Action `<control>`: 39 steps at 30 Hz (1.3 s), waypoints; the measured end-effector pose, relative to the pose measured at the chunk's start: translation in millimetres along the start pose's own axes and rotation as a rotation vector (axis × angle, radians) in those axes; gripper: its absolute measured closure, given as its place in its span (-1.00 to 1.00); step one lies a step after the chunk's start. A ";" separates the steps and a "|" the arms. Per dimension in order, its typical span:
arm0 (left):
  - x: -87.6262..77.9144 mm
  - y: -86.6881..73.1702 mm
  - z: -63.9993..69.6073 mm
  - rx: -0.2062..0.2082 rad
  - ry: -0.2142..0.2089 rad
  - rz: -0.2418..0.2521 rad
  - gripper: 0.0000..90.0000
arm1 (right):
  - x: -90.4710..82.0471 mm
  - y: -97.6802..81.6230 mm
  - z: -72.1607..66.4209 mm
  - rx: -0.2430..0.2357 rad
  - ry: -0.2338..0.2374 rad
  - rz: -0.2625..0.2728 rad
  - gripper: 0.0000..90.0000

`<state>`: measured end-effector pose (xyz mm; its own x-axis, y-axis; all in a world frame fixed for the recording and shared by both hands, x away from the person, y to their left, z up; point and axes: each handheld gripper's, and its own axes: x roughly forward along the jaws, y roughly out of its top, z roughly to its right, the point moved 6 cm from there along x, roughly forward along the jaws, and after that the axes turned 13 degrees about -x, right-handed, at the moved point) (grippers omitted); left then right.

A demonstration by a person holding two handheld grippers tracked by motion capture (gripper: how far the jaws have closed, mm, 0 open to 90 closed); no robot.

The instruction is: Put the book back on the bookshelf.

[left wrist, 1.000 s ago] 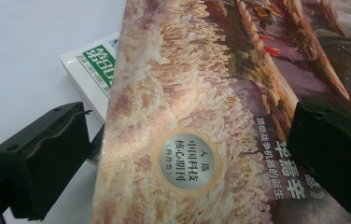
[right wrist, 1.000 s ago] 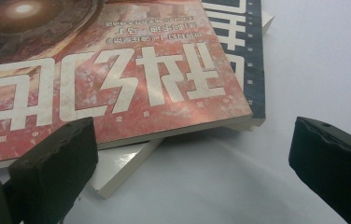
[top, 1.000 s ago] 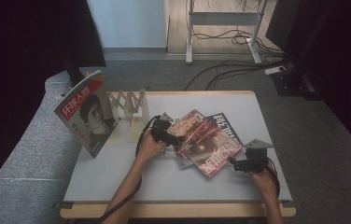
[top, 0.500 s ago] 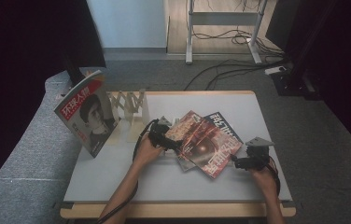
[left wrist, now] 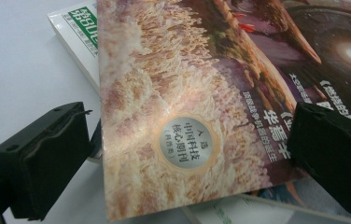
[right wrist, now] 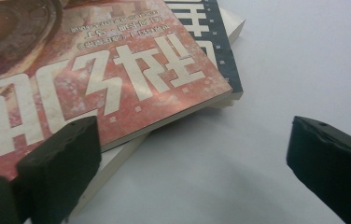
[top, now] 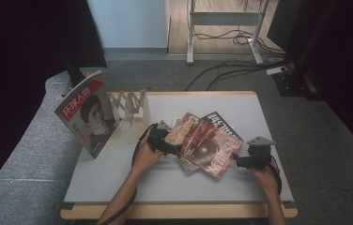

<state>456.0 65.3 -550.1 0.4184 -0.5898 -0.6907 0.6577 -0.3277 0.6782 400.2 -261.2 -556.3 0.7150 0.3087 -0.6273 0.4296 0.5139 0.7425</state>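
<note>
A fanned stack of magazines [top: 205, 143] lies flat mid-table, topped by a red and brown cover [left wrist: 187, 93] with large white characters [right wrist: 94, 70]. Below it are a black-bordered issue [right wrist: 218, 51] and a white one with green print [left wrist: 78, 32]. My left gripper [top: 170, 146] is at the stack's left edge, and it [left wrist: 187, 140] stands open with the top cover's corner between its jaws. My right gripper [top: 238, 161] is at the stack's right corner. It [right wrist: 197, 140] is open too, one jaw over the red cover and the other over bare table.
A wooden rack [top: 130, 108] stands at the table's back left, and a magazine with a portrait cover [top: 88, 117] leans upright against it. The white table [top: 118, 183] has free room in front and at the far right. Cables [top: 221, 70] run across the floor behind.
My left gripper has slid a little toward the person along the stack's left edge. The right gripper and the magazines have barely moved.
</note>
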 end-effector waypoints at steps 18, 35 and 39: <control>-6.0 -11.3 4.7 0.026 -0.023 -0.031 -1.00 | 4.6 3.8 14.0 0.024 -0.038 0.010 -1.00; -19.8 -29.5 9.6 0.001 -0.039 -0.038 -1.00 | 13.8 8.6 23.7 0.035 -0.039 0.000 -1.00; -23.5 -35.7 11.5 -0.003 -0.043 -0.039 -1.00 | 16.7 12.2 26.3 0.031 -0.042 -0.005 -1.00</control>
<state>415.5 82.3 -555.2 0.3646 -0.6080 -0.7053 0.6752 -0.3490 0.6498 431.8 -270.8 -551.5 0.7349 0.2721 -0.6212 0.4495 0.4904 0.7466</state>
